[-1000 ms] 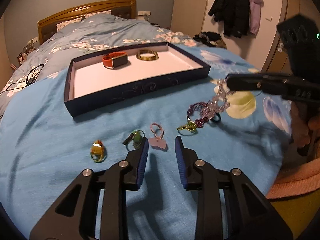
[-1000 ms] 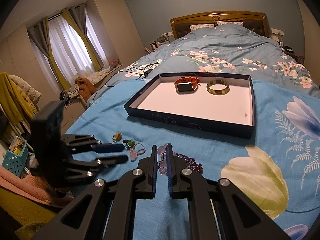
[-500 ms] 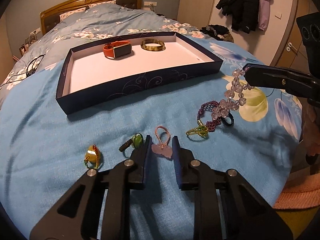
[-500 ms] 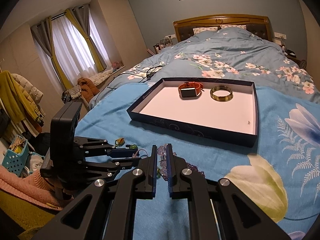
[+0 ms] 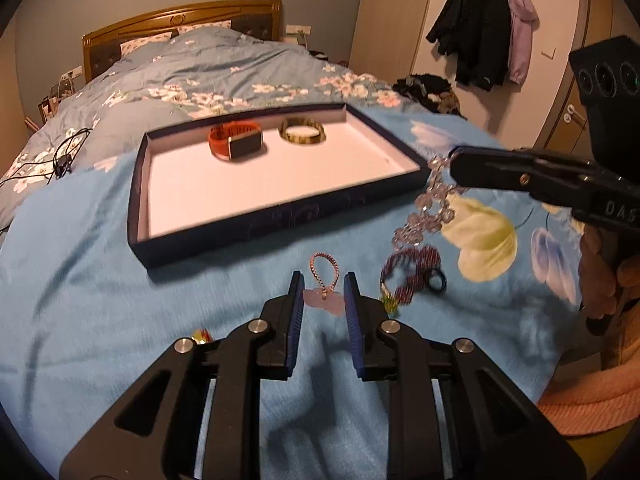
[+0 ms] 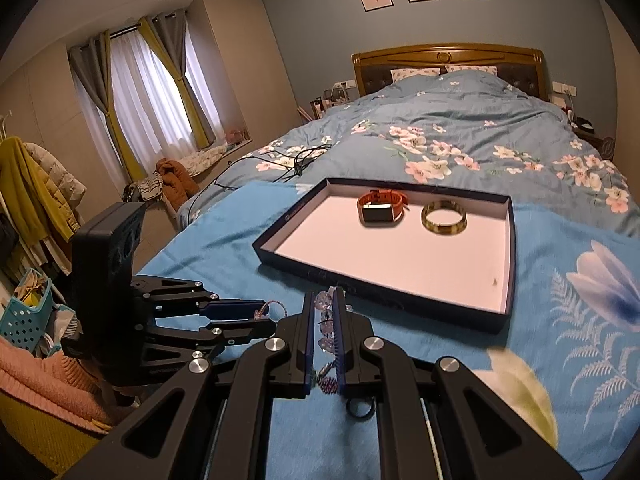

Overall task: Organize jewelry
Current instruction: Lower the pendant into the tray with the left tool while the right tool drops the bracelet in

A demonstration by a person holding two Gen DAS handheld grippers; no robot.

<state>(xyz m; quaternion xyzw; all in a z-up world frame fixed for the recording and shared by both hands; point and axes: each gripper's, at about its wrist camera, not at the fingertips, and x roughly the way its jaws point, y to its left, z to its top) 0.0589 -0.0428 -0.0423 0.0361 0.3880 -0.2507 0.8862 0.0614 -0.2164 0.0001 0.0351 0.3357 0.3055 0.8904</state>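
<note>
The pink pendant (image 5: 324, 300), which lay ahead of your left gripper (image 5: 323, 300) a second ago, now sits between its half-open fingers just short of the tray (image 5: 280, 220), unclamped, while your right gripper (image 6: 323, 336), clamped on the crystal bracelet (image 5: 424, 216), has lifted it toward the tray's near corner, ready to drop in.

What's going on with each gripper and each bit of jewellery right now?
Left gripper: open, fingers either side of the pink charm.
Pink charm: lying on the bedspread.
Right gripper: shut on the clear bead bracelet.
Clear bead bracelet: lifted, dangling.
Orange watch: in the tray.
Gold bangle: in the tray.
</note>
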